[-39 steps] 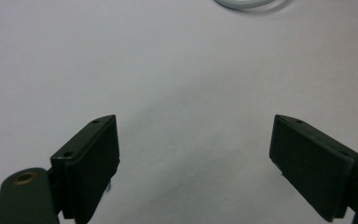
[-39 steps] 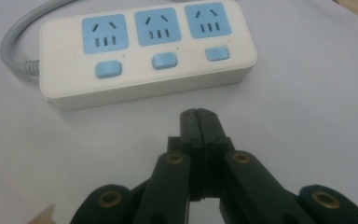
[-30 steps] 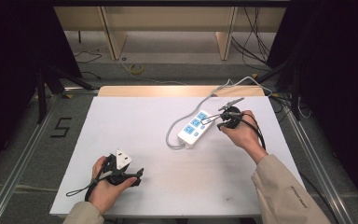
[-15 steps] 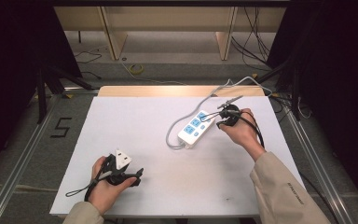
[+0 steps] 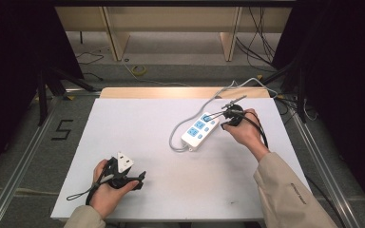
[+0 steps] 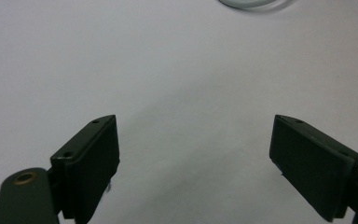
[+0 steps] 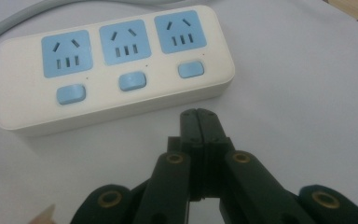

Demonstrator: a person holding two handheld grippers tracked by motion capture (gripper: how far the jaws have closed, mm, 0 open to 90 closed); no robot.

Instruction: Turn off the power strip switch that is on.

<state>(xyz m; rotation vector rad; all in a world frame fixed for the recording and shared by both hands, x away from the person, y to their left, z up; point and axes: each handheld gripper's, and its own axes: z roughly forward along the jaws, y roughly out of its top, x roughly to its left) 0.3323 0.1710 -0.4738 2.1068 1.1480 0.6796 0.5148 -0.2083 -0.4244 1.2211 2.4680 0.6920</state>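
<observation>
Power strip (image 7: 112, 65) just ahead of clenched right tool (image 7: 199, 122) | left tool (image 6: 193, 163) released, well apart

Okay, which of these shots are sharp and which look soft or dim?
Right gripper view: white power strip with blue sockets is crisp and evenly lit. Left gripper view: soft, the grey cable loop blurred. High view: bright white table, dark surroundings.
</observation>
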